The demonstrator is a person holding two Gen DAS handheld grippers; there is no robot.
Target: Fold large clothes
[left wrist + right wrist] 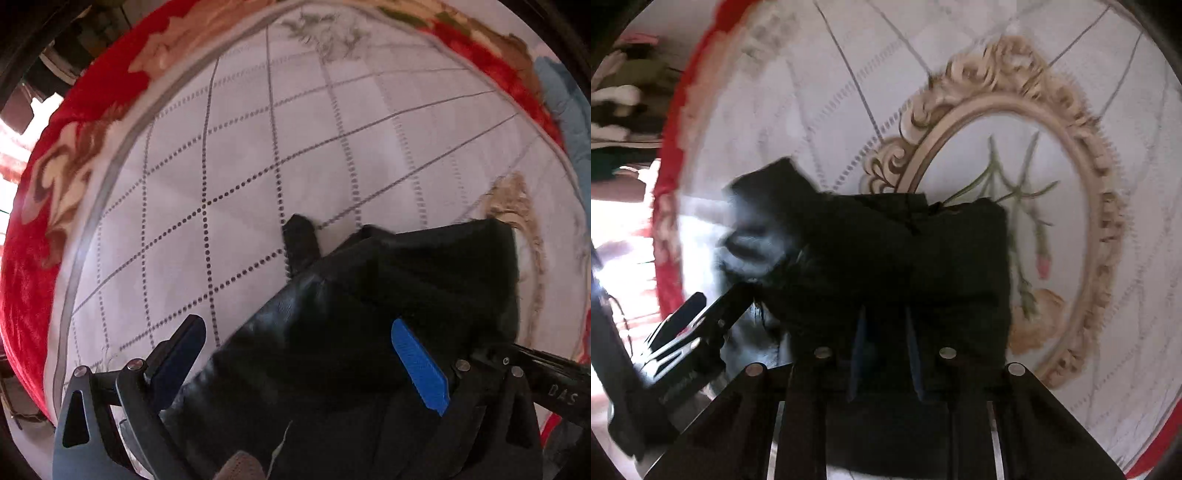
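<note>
Black garment (897, 266), bunched into a thick, roughly squared bundle, lying on the white blanket (258, 155) beside its beige scrollwork oval (1082, 155), toward the oval's lower left rim. Right gripper (886, 354) nearly closed, blue fingers close together with a fold of the dark cloth pinched between them, bundle stretching straight ahead from the fingertips toward the oval. Left gripper (306, 365) spread wide, blue pads (421, 365) well apart and clamping nothing, glossy black fabric lying in the gap and spilling forward and right. In the right wrist view, left gripper seen at the bundle's left edge, away from the oval. Long axis of the garment hard to call from such a crumpled mass; width seems to run between the two grippers. Right hand judged the one with real purchase; any further fold likely to turn on the left gripper closing on the near-left edge. Fabric partly matte and soft, partly slick and shiny, perhaps a lined jacket. Blanket plush, gridded with dotted grey lines, bordered in red floral pile (33, 258).
</note>
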